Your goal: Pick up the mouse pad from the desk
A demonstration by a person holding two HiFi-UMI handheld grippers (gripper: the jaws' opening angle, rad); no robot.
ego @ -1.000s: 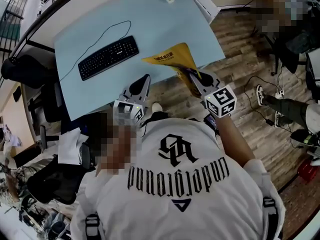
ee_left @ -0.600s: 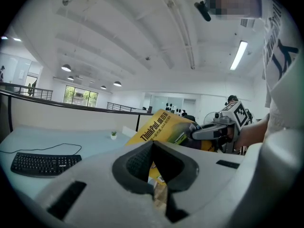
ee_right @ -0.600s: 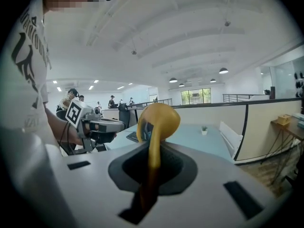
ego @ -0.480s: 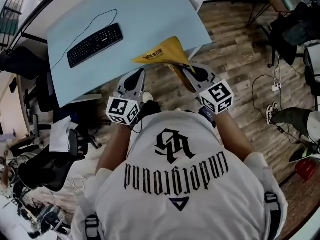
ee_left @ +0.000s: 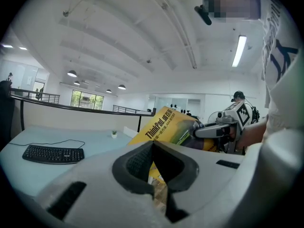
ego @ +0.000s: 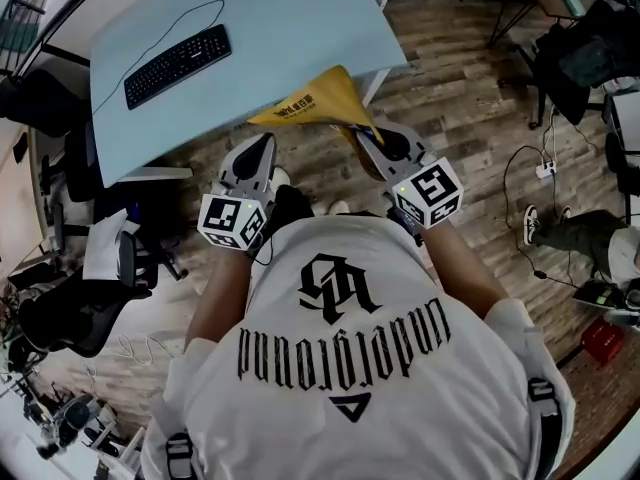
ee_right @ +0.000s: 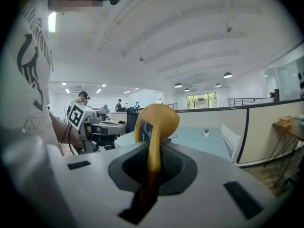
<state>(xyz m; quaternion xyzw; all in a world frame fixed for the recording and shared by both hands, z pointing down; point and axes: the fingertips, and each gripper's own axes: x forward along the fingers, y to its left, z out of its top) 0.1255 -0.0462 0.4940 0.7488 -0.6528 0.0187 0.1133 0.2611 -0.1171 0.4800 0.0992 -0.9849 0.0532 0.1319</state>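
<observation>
The yellow mouse pad point(ego: 308, 104) hangs in the air past the light-blue desk's point(ego: 280, 18) near edge, over the wooden floor. My right gripper point(ego: 372, 140) is shut on its right corner. In the right gripper view the pad point(ee_right: 155, 121) stands edge-on between the jaws point(ee_right: 153, 148) and curls over at the top. In the left gripper view its printed face point(ee_left: 164, 127) shows, with the right gripper point(ee_left: 209, 131) clamped on it. My left gripper point(ego: 262, 148) is beside the pad, apart from it. Its jaws point(ee_left: 153, 146) are shut with nothing between them.
A black keyboard point(ego: 178, 65) with its cable lies on the desk's left part, and a small potted plant point(ee_left: 114, 133) stands at the far side. A dark office chair point(ego: 60, 318) is at the left. Cables point(ego: 545, 168) and someone's shoes point(ego: 530, 226) are on the floor at the right.
Both grippers have drawn back from the desk together, the right one carrying the mouse pad. The pad hung over the desk's edge before and is now over the floor.
</observation>
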